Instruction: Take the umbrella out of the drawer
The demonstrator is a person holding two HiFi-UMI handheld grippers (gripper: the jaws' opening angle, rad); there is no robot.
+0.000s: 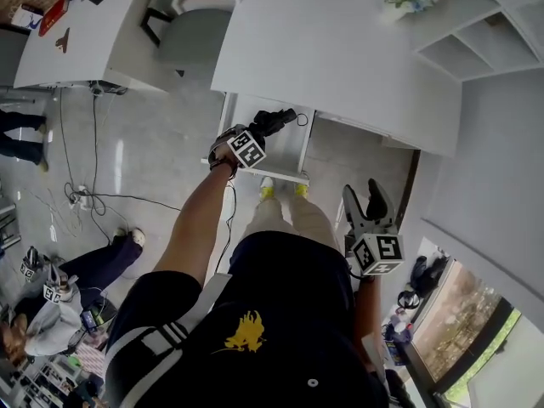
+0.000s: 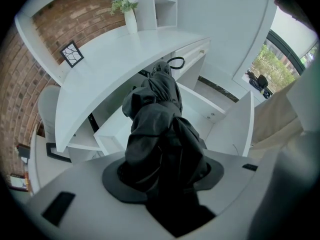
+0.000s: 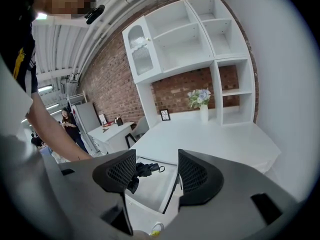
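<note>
Gripping a folded black umbrella [image 2: 160,129] with the left gripper [image 2: 162,176], jaws clamped on the fabric, pointing steeply down. Holding it over the left side of the open drawer [image 1: 286,155] under the white desk [image 1: 340,49], strap loop at the far end. Keeping the right gripper [image 3: 157,176] open with nothing between the pads, near and right of the drawer.

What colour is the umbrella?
Black. The umbrella shows best in the left gripper view.
</note>
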